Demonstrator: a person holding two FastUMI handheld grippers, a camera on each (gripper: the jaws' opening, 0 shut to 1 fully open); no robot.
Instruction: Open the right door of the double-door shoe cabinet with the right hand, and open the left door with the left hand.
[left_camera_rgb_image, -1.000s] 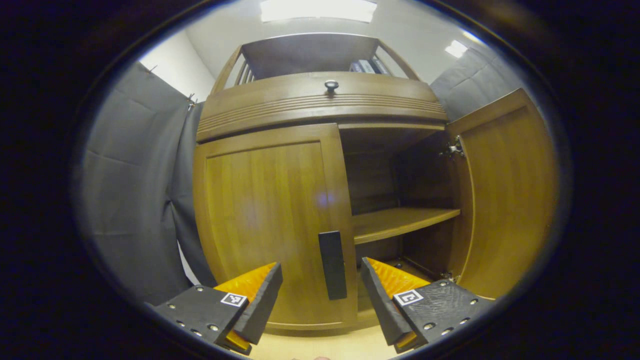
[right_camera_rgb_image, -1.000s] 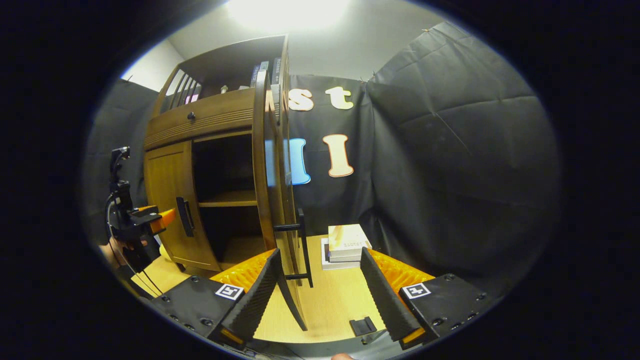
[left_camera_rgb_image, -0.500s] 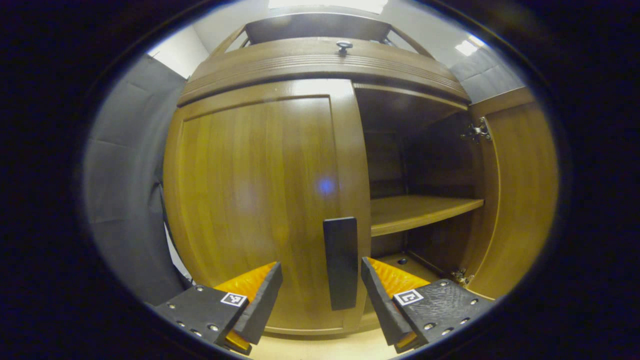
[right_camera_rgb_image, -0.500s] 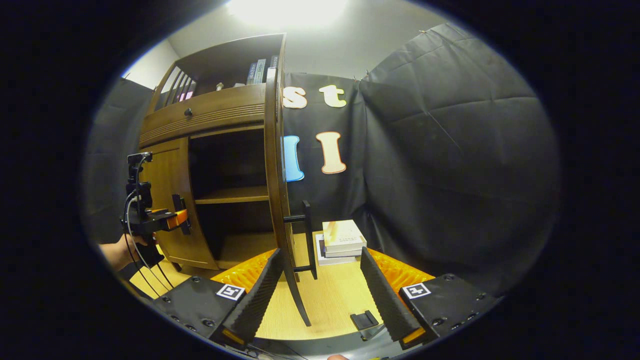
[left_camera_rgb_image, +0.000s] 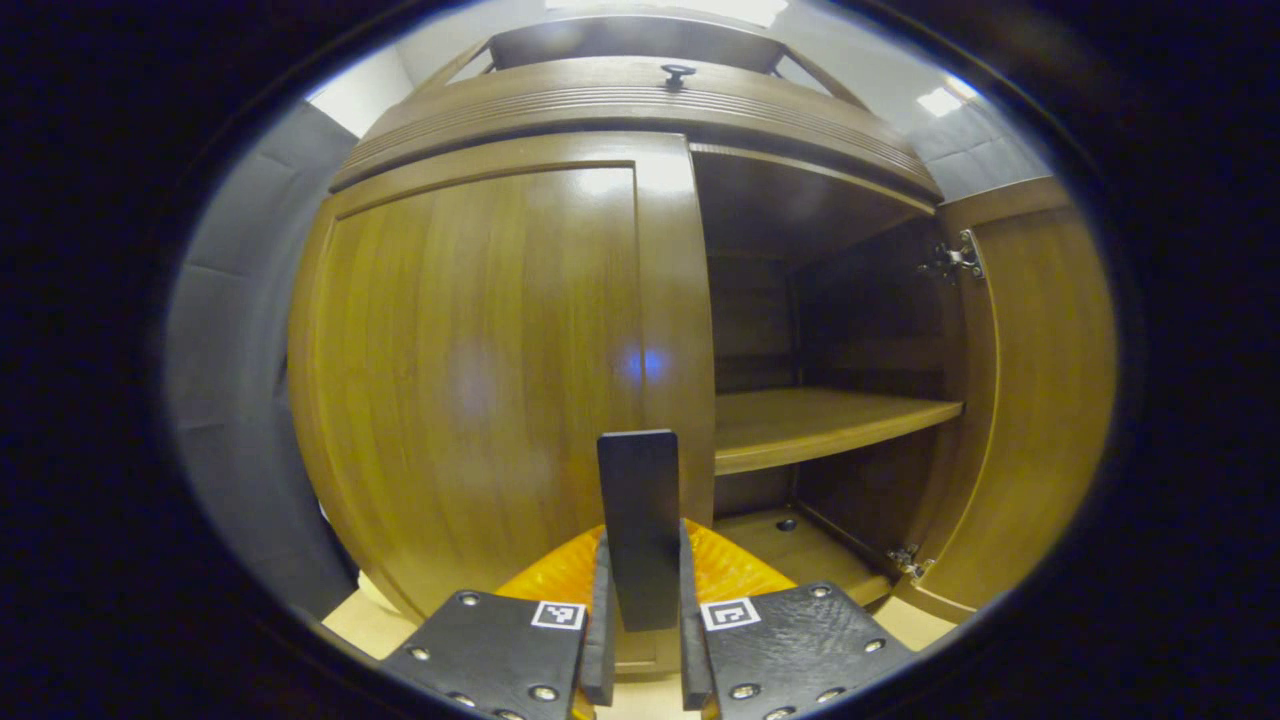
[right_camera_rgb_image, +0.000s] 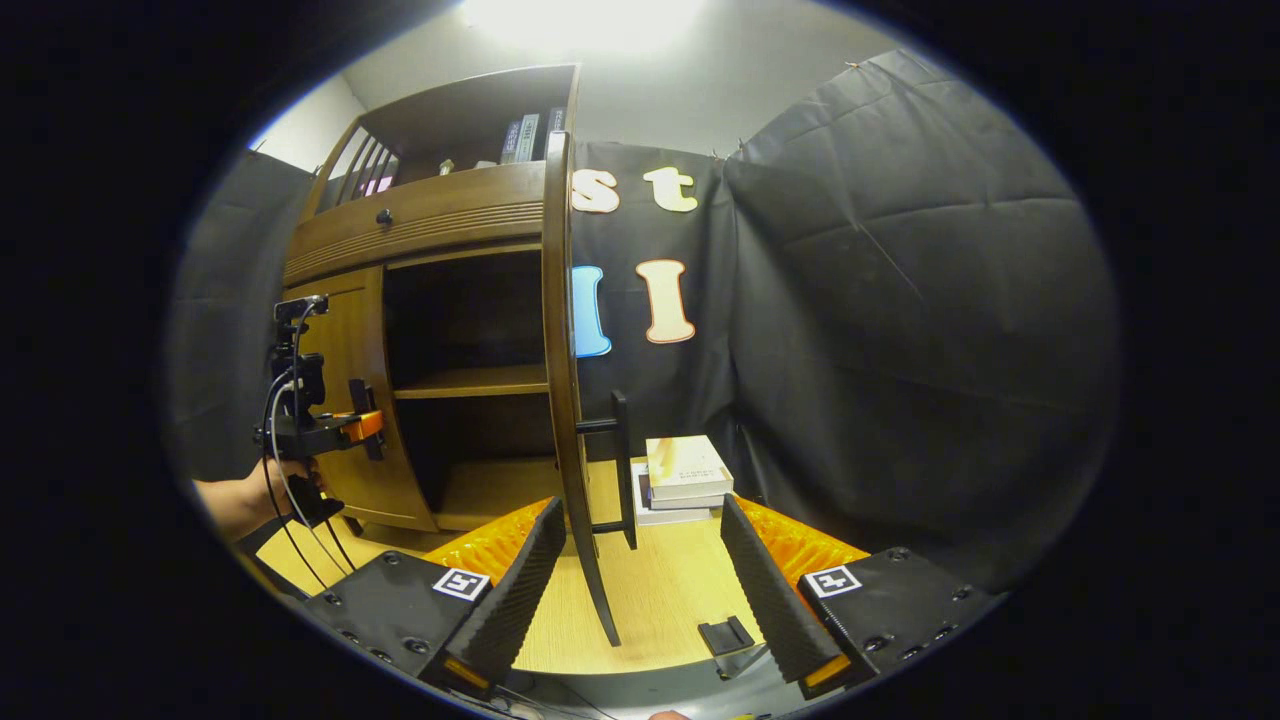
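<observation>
Left claw (left_camera_rgb_image: 642, 640): closed on the left door's handle (left_camera_rgb_image: 640, 525), one finger pressed to each side of the bar; gripped low on the bar, probably so a pull swings the door on its hinges.
Left claw, far view: seen at the left door in the right gripper view (right_camera_rgb_image: 350, 428), with a hand (right_camera_rgb_image: 250, 500) holding it from below.
Right claw (right_camera_rgb_image: 640, 590): fingers spread wide, gripping nothing; it hangs just in front of the right door's edge, apparently let go because that door needs no more pulling.
Left door (left_camera_rgb_image: 470, 380): flush with the cabinet front, not yet swung; smooth brown wood with a framed panel and a glossy sheen.
Right door (right_camera_rgb_image: 565, 400): swung fully out, seen edge-on in the right gripper view; its inner face (left_camera_rgb_image: 1030, 400) and a metal hinge (left_camera_rgb_image: 950, 262) show in the left gripper view.
Right door handle (right_camera_rgb_image: 620, 470): dark upright bar on two short posts, on the outer face, free of either claw.
Cabinet (right_camera_rgb_image: 430, 215): stands at the back left of the floor (right_camera_rgb_image: 670, 600), against the black cloth wall; drawer with a small knob (left_camera_rgb_image: 678, 72) above the doors, open top shelf with books (right_camera_rgb_image: 525, 138).
Inside: one wooden shelf (left_camera_rgb_image: 820, 425) across the middle, nothing on it that can be made out.
Stack of books (right_camera_rgb_image: 685, 478): on the floor beside the open door, near the wall.
Task status (judged): right half done, left half at the grip stage.
</observation>
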